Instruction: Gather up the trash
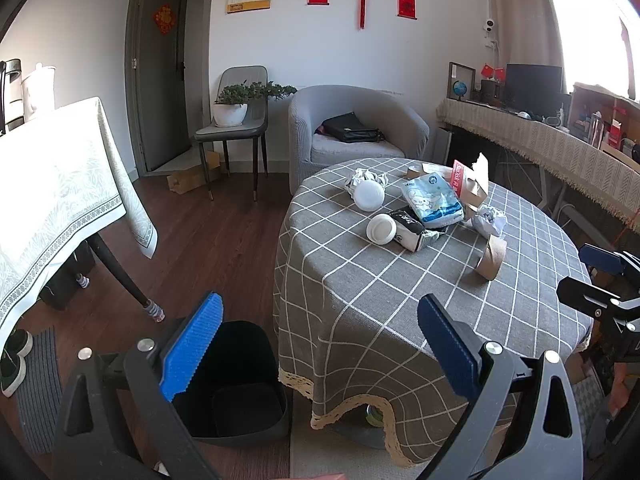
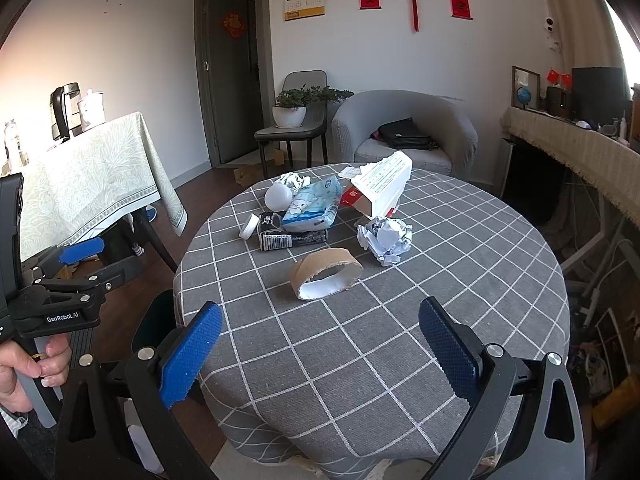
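On the round table (image 2: 400,340) the trash lies toward the far side: a tape roll (image 2: 326,274) nearest, crumpled paper (image 2: 386,238) behind and right of it, a tissue pack (image 2: 314,208) behind and left. A bin (image 1: 236,384) stands on the floor left of the table, an armchair (image 1: 356,128) behind it, with what may be a bag on its seat.

Each hand-held gripper (image 1: 320,344) (image 2: 320,348) has a black frame, silver screws and blue ribbed pads (image 2: 191,354); the left one (image 2: 80,264) bears white "GenRobot.AI" lettering.
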Motion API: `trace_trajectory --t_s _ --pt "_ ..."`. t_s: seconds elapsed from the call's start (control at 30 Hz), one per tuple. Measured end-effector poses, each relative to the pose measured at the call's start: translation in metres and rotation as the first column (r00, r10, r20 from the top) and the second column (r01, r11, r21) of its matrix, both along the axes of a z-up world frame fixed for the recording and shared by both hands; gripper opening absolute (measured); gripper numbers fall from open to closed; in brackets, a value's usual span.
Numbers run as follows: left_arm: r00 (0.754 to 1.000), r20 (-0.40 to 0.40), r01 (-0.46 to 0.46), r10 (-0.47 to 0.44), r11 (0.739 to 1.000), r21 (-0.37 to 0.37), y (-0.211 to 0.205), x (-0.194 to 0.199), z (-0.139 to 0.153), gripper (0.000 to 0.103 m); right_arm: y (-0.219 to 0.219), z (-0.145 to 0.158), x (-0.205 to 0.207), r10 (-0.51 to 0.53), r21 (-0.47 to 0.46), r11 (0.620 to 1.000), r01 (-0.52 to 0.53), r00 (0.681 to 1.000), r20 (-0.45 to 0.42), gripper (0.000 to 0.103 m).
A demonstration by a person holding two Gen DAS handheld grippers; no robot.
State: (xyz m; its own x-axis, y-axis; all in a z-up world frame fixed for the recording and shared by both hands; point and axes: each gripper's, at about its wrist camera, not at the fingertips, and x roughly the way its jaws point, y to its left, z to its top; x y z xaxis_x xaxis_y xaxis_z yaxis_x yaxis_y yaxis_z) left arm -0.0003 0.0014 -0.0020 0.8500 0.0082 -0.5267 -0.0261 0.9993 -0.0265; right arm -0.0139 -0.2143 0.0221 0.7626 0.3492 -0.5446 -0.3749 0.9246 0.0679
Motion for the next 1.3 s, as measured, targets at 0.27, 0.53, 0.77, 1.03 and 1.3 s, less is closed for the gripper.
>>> trace_trajectory --t_s 0.27,0.53,0.77,1.03,1.3 --pt "1.000 0.000 0.000 0.000 1.000 0.001 -0.0005 -0.0011 0.0001 0.100 -0.0009 0.0003 -0.0001 0.000 0.004 1.000 0.000 1.000 0.001 0.099" --pt "1.000 -0.006 0.002 -0.002 1.000 -0.002 -0.0015 -0.0001 -0.0010 0.100 -0.0005 0.0005 0.0001 0.001 0.001 1.000 -0.001 1.000 0.000 0.099" --pt "1.000 -0.008 0.003 -0.003 1.000 -0.005 -0.0016 -0.0001 -0.0009 0.100 0.0000 0.0000 0.0000 0.001 0.001 1.000 -0.001 1.000 0.001 0.099" --pt "1.000 -0.009 0.003 -0.003 1.000 -0.005 -0.0015 0.0000 -0.0009 0.100 -0.0001 -0.0003 0.0003 0.002 0.000 1.000 -0.002 1.000 -0.001 0.099" --pt "0.999 0.024 0.045 -0.045 0.999 0.001 0.0009 -0.0033 0.0065 0.100 0.0071 -0.0029 0.0064 0.024 -0.010 1.000 -0.024 0.999 -0.024 0.099"
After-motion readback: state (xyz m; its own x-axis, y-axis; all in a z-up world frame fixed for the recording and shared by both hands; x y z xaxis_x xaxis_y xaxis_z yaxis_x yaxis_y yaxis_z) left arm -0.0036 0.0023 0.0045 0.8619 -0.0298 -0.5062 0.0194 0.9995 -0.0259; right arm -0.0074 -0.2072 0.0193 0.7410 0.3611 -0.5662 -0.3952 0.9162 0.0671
